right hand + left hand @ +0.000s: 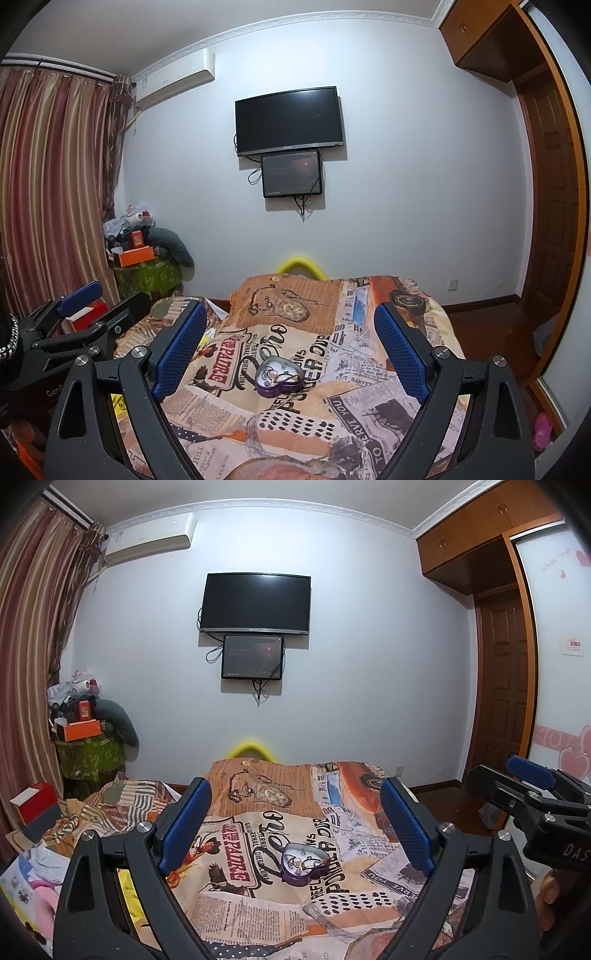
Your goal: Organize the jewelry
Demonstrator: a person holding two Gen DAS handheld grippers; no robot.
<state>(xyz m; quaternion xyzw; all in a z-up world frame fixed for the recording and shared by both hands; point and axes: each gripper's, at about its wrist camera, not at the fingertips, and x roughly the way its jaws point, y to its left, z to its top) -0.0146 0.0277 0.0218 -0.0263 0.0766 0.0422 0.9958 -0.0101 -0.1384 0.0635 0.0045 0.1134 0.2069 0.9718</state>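
Both grippers (295, 827) (291, 347) are built of black arms, fitted with ribbed blue fingers (186, 825) and silver screws (440, 351).

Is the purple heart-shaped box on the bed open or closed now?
Open. The heart-shaped box has no lid on it, and both wrist views look straight into its pale interior, where small jewelry pieces lie. No lid is visible nearby.

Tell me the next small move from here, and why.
Probably ease the right hand-held gripper forward and down toward the heart-shaped box. Both grippers are open and hold nothing, and the open box with jewelry inside lies ahead on the bedspread, untouched.
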